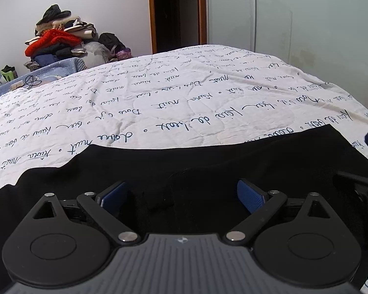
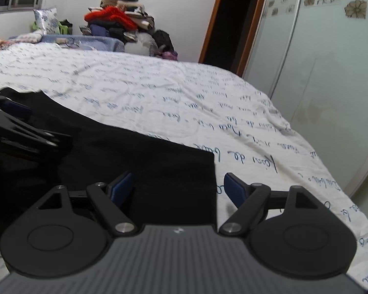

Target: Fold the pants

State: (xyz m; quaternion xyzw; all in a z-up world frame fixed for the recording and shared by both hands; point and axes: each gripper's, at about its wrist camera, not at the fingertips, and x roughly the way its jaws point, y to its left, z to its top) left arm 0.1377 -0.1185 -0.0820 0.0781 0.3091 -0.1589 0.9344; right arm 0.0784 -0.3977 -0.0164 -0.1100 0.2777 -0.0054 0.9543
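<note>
Item, black pants point(image 1: 184, 161): lying flat on the bed quilt point(image 1: 159, 103), long axis running crosswise beneath both grippers, left gripper point(image 1: 181, 196) gaping wide over mid-cloth, right gripper point(image 2: 177, 188) standing open and empty, straddling the right-hand edge, nearer that end.

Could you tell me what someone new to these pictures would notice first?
Black pants lie spread on the near part of a white bedspread covered in dark handwriting. The left tool and right tool hover open over them. A clothes pile topped with something red sits in the far corner.
</note>
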